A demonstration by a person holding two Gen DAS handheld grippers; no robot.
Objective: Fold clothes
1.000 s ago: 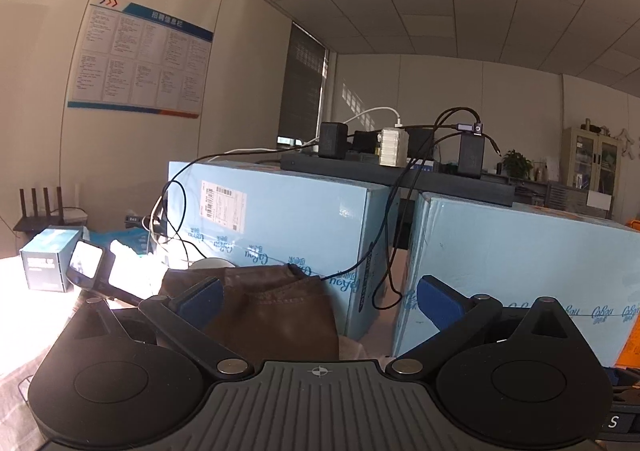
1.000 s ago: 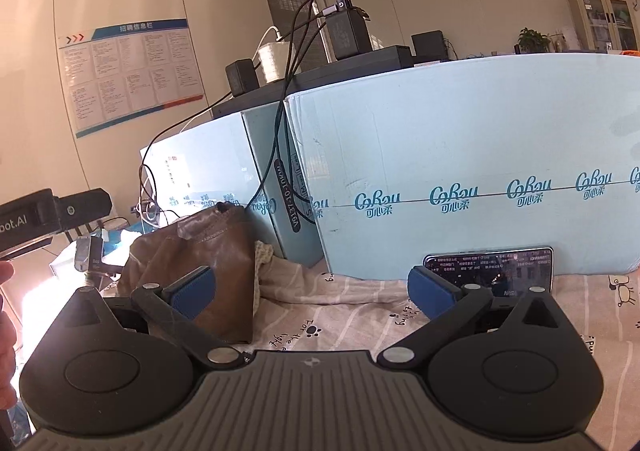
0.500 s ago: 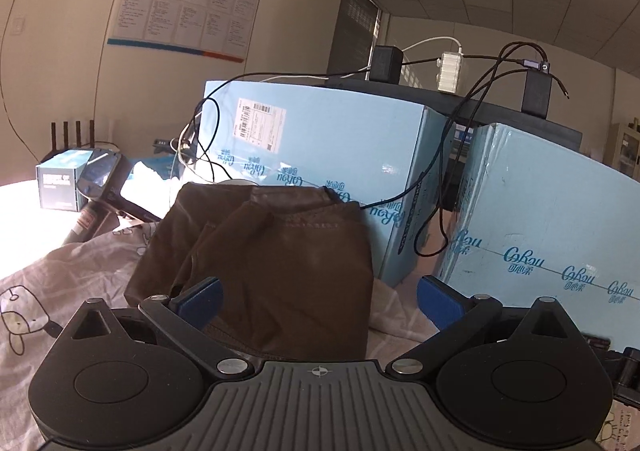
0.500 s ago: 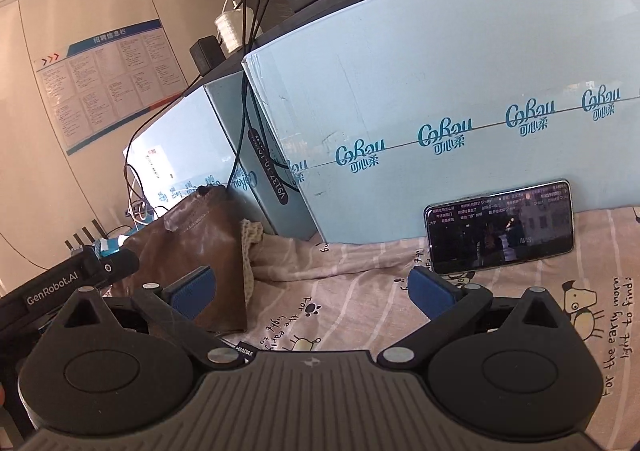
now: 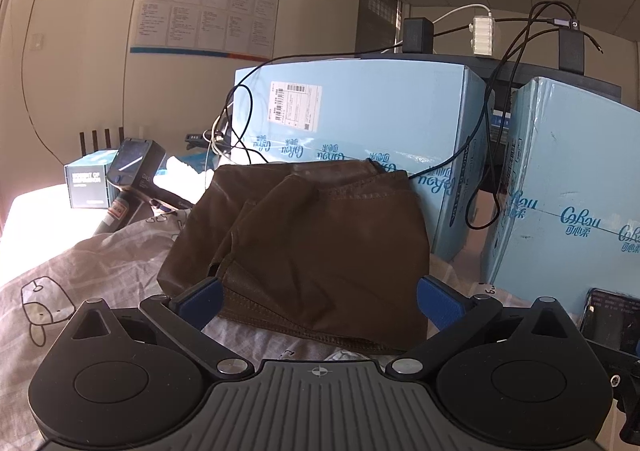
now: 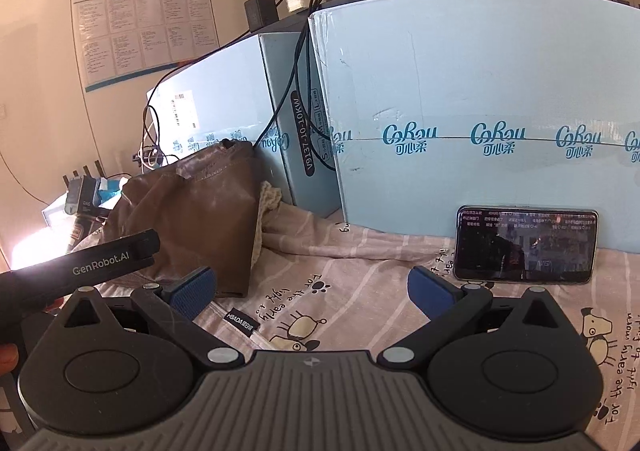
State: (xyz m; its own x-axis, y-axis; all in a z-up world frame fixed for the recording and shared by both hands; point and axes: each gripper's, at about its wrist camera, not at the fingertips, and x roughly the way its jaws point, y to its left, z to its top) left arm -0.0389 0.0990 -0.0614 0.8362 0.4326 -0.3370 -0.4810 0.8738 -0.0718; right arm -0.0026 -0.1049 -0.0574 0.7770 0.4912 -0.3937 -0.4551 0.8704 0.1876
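Both wide-open, empty grippers, left gripper [image 5: 318,297] and right gripper [image 6: 312,287], have dropped toward the brown garment [image 5: 304,235] heaped against the blue boxes [image 6: 460,111], so grasping likely comes next.

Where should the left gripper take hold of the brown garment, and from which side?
Probably the brown garment at its stitched near hem, approached from the front, low over the patterned sheet. That edge lies free between the open left gripper's fingers, while the far side leans against the blue box.

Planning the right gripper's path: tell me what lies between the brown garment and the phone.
Right wrist view: only patterned bedsheet between brown garment and phone.
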